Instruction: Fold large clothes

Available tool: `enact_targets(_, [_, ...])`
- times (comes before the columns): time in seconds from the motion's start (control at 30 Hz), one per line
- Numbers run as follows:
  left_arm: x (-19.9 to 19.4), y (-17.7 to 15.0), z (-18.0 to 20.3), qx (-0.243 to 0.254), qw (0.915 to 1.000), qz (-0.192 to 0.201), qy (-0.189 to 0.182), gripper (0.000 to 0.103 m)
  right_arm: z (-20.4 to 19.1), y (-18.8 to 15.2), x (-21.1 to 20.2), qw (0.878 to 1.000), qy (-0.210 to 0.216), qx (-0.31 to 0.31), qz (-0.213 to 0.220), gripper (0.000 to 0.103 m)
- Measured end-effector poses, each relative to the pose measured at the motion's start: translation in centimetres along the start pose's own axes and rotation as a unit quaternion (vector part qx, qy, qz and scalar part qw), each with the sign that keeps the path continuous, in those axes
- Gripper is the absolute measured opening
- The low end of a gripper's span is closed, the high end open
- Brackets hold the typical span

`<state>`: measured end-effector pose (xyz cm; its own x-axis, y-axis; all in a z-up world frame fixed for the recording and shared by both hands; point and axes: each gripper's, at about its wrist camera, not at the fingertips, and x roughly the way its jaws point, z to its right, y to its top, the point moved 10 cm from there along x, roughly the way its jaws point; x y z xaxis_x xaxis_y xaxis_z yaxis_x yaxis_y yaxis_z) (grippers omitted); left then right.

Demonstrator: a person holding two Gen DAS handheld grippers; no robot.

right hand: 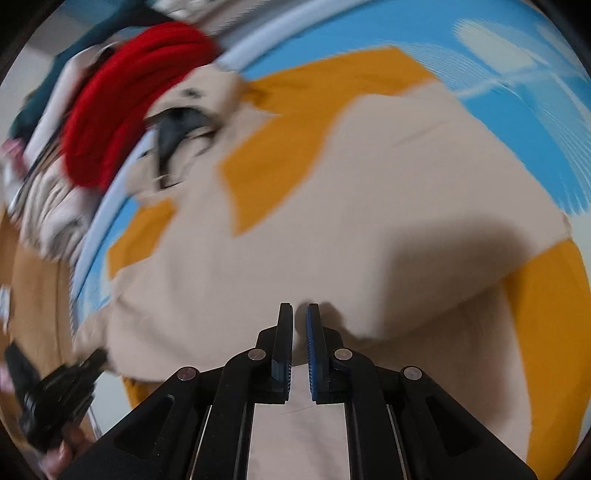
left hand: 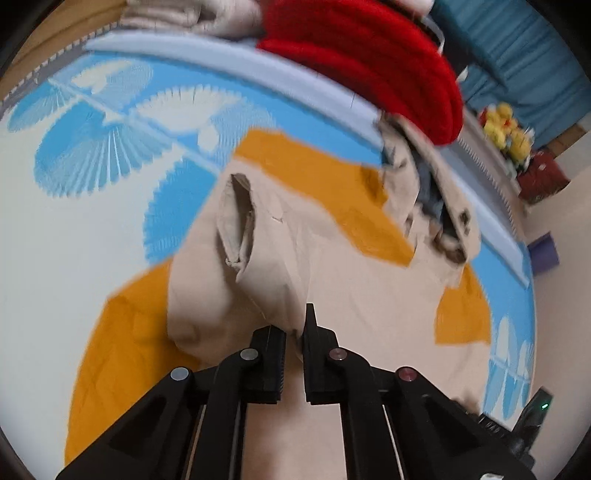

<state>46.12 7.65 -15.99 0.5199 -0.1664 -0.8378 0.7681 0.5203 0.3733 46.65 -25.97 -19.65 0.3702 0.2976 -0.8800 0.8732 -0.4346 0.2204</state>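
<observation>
Blue-white patterned mat (left hand: 92, 122) on pale floor (left hand: 565, 229) — teal curtain (left hand: 517, 48) behind.

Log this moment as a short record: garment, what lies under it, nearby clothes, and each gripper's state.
garment: beige coat, spread out, one sleeve lying across the body
under it: orange cloth on a blue-and-white sheet
nearby: red knit folded at the coat's collar end, pale clothes beside it
left gripper: shut on a bunched fold of the coat
right gripper: shut, over the coat; grip on fabric unclear
</observation>
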Motion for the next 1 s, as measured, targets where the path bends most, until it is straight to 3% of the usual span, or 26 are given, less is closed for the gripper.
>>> enact_targets(0.03, [-0.4,0.5,0.1,0.005,0.9999,0.008,-0.004,0.007,0.7,0.2,0.1,1.000,-0.009,0.007,0.001,0.008])
enact_targets(0.07, [-0.6,0.8,-0.1,0.007,0.9999,0.009,0.003,0.015,1.5,0.4,0.2,1.000,-0.023,0.014,0.002,0.008])
enact_targets(0.17, [0.7,0.3,-2.8,-0.019,0.9984,-0.028,0.045,0.025,3.5,0.4,0.8,0.998,-0.052,0.033,-0.013,0.008])
enact_targets(0.27, [1.0,-0.7,-7.8,-0.112,0.9876,-0.051,0.098,0.024,5.3,-0.1,1.4,0.996,-0.062,0.058,-0.029,0.008])
enact_targets(0.33, [-0.4,0.5,-8.9,-0.110,0.9849,-0.017,0.132,0.018,5.8,-0.1,1.1,0.995,-0.075,0.059,-0.024,0.008])
enact_targets(0.4, [-1.6,1.8,-8.4,-0.100,0.9872,0.017,0.123,0.018,5.8,0.2,0.3,0.995,-0.088,0.051,-0.006,0.008])
enact_targets(0.47, [-1.8,2.4,-7.3,-0.091,0.9911,0.025,0.093,0.018,4.6,1.1,-0.8,0.996,-0.079,0.032,0.025,0.008])
enact_targets(0.57, [0.5,1.7,-6.1,-0.078,0.9954,-0.014,0.054,0.018,1.7,2.0,-1.6,0.998,-0.040,-0.007,0.053,0.009])
enact_targets(0.63, [2.8,0.3,-6.7,-0.096,0.9931,-0.051,0.043,0.018,0.6,1.9,-1.0,0.998,-0.014,-0.033,0.047,0.010])
enact_targets(0.7, [4.2,-0.9,-8.1,-0.120,0.9885,-0.072,0.058,0.018,1.5,1.4,0.4,0.999,-0.026,-0.027,0.020,0.012])
enact_targets(0.77, [4.5,-1.4,-8.4,-0.108,0.9873,-0.080,0.085,0.018,3.6,0.8,1.3,0.999,-0.042,0.000,0.001,0.012])
enact_targets(0.87, [2.7,-0.9,-6.8,-0.059,0.9908,-0.046,0.113,0.018,4.1,0.8,2.0,0.998,-0.057,0.002,-0.009,0.012])
enact_targets(0.93, [2.1,-0.3,-4.4,-0.010,0.9945,-0.024,0.101,0.019,3.4,1.4,1.3,0.997,-0.073,-0.019,0.010,0.012])
enact_targets(1.0, [3.0,-0.8,-3.1,0.003,0.9969,-0.039,0.068,0.025,2.2,1.8,0.5,0.995,-0.077,-0.051,0.029,0.012])
